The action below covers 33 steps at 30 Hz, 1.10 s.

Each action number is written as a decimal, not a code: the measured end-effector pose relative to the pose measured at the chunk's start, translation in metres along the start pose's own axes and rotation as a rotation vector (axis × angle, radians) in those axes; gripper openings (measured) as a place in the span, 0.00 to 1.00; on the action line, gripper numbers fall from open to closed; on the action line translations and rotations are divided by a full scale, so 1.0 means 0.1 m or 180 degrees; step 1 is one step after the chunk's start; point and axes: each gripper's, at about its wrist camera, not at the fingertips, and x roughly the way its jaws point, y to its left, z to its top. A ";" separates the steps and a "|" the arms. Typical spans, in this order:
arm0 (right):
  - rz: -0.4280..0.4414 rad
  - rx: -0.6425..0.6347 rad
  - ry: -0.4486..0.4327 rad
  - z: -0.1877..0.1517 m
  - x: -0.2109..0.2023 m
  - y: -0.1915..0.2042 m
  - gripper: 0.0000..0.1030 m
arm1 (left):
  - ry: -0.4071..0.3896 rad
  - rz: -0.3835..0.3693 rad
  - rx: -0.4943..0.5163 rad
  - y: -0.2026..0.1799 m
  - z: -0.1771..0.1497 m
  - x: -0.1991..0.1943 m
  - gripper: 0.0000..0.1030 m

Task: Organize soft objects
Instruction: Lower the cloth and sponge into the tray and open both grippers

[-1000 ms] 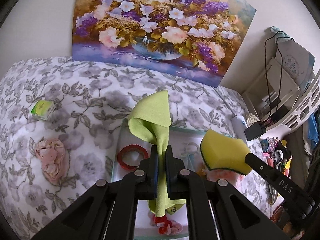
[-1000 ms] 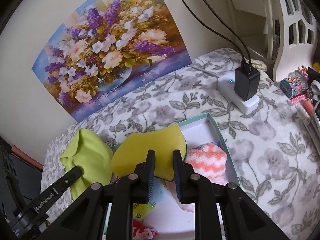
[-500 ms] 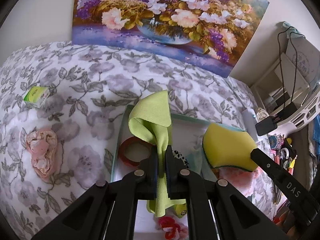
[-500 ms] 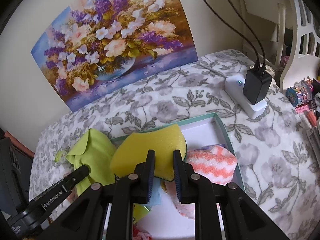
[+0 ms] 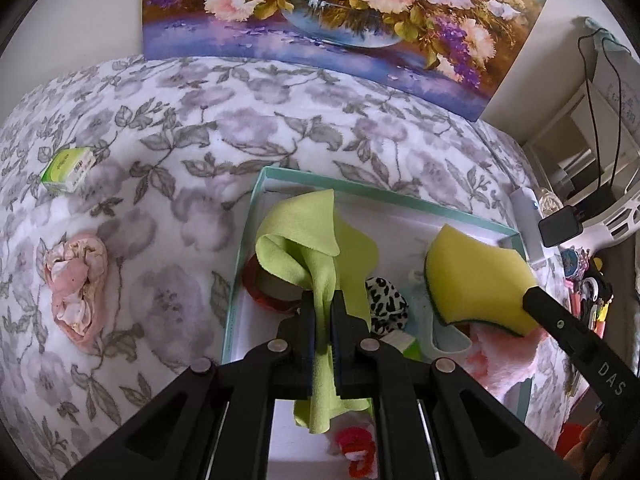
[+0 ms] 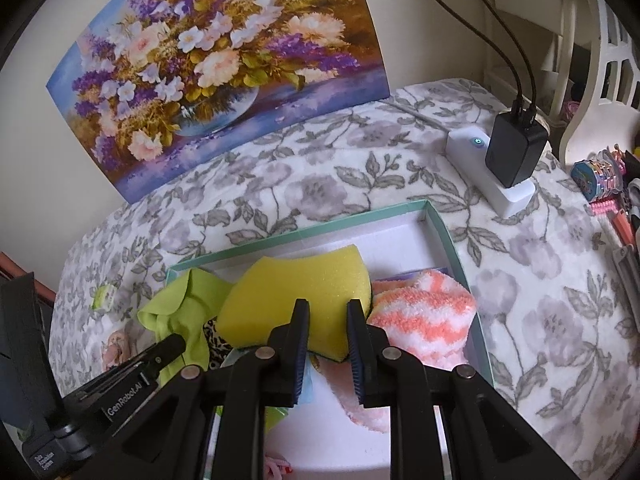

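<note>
- The left gripper (image 5: 323,312) is pinching the green cloth (image 5: 316,240), which is hanging over the left half of the teal-rimmed box (image 5: 256,200) lying on the flowered bed (image 5: 180,140).
- The right gripper (image 6: 328,320) is squeezing the yellow sponge (image 6: 296,288) over the box's right half, just above the orange-and-white fuzzy sock (image 6: 424,320).
- Both items look ready to drop; the step, I'd say, is lowering them inside the rim.
- To do it well: bring the cloth down low so its loose tail is folding inside the box, not draping over the edge.
- Set the sponge flat in bare space near the far-right corner before letting go.
- A pink scrunchie (image 5: 76,284) is waiting near the bed's left edge.
</note>
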 end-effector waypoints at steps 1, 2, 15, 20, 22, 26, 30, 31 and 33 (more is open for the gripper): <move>-0.0004 -0.0017 0.0009 0.00 -0.01 0.01 0.21 | 0.0005 -0.0003 0.0009 -0.01 0.00 -0.02 0.12; -0.0013 -0.0038 0.0005 0.00 -0.03 0.03 0.23 | 0.0004 0.0002 0.0016 -0.01 0.01 -0.03 0.23; -0.0121 -0.0272 -0.0038 0.01 -0.26 0.20 0.27 | -0.0171 0.0086 -0.0065 0.09 0.11 -0.48 0.70; -0.0161 -0.0319 -0.0084 0.01 -0.35 0.25 0.46 | -0.0256 0.0229 -0.0065 0.16 0.13 -0.60 0.73; -0.0168 -0.0332 -0.0080 0.01 -0.36 0.26 0.46 | -0.0267 0.0272 -0.0081 0.20 0.13 -0.62 0.83; -0.0189 -0.0345 -0.0063 -0.01 -0.36 0.28 0.62 | -0.0269 0.0397 -0.0086 0.24 0.13 -0.61 0.86; -0.0220 -0.0342 -0.0063 -0.02 -0.36 0.28 0.65 | -0.0274 0.0534 -0.0081 0.30 0.13 -0.62 0.94; -0.0223 -0.0348 -0.0058 -0.02 -0.36 0.28 0.67 | -0.0279 0.0555 -0.0085 0.31 0.13 -0.62 0.94; -0.0236 -0.0355 -0.0049 -0.04 -0.36 0.29 0.72 | -0.0291 0.0578 -0.0100 0.35 0.12 -0.64 0.94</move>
